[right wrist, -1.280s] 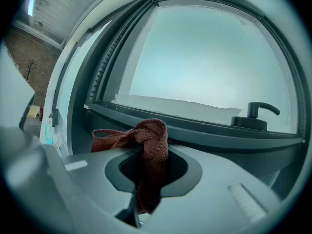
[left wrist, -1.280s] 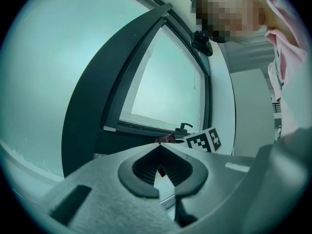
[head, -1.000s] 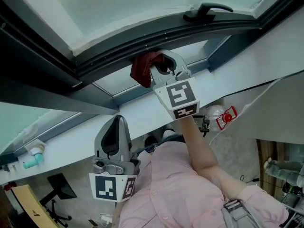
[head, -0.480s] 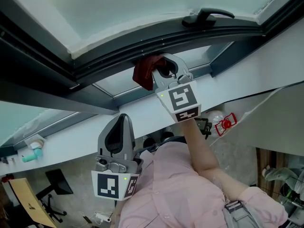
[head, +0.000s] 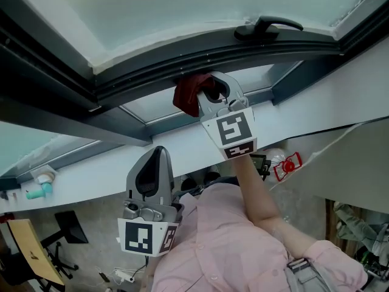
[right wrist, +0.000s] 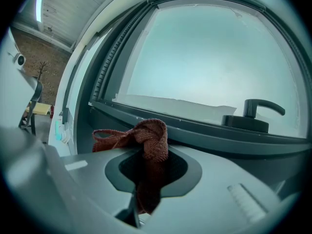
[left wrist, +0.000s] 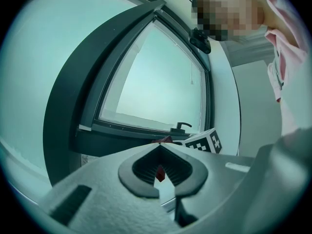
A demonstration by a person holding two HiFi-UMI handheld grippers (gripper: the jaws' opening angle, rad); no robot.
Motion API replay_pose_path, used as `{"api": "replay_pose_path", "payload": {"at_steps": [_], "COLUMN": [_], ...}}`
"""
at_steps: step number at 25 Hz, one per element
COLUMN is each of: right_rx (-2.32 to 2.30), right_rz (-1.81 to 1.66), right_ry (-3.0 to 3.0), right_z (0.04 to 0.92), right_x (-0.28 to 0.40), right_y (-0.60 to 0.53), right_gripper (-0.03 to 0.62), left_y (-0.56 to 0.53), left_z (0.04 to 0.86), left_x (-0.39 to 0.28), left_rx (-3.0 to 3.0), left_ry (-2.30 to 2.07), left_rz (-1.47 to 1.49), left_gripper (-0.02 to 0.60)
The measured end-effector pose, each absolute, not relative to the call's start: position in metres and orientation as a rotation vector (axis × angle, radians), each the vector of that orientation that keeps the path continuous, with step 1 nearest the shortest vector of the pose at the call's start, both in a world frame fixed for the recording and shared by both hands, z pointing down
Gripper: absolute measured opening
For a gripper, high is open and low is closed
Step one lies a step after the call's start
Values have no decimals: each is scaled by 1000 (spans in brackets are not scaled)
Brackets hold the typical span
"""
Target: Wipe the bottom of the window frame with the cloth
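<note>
Red cloth [head: 186,93] pinched in your right claw [head: 204,91], up against window frame [head: 146,67] bottom rail. Rail's long axis runs sideways across claw, so slide along it. Your left claw [head: 156,153] closed on nothing, low, well away.

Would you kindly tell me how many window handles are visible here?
1. The dark handle sits on the window frame, to the right of the red cloth gripped by the right tongs. Others may be hidden beyond the pictures' edges.
</note>
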State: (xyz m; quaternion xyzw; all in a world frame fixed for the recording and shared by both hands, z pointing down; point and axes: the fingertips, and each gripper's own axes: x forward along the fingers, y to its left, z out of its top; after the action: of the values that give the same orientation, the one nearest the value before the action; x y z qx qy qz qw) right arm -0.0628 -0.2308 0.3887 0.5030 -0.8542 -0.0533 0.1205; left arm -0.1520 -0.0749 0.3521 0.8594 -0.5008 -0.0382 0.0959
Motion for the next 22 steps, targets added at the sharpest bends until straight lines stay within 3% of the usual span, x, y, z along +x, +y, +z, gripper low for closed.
{"api": "replay_pose_path", "payload": {"at_steps": [22], "right_rx": [1546], "right_rz": [-78], "right_ry": [-2507], "right_z": [391], "right_x": [0], "right_y": [-239], "right_gripper": [64], "left_y": [-68], "left_z": [350], "left_x": [-109], "left_rx": [2525], "left_ry": [-1539], "left_rz": [-91], "left_gripper": [-5]}}
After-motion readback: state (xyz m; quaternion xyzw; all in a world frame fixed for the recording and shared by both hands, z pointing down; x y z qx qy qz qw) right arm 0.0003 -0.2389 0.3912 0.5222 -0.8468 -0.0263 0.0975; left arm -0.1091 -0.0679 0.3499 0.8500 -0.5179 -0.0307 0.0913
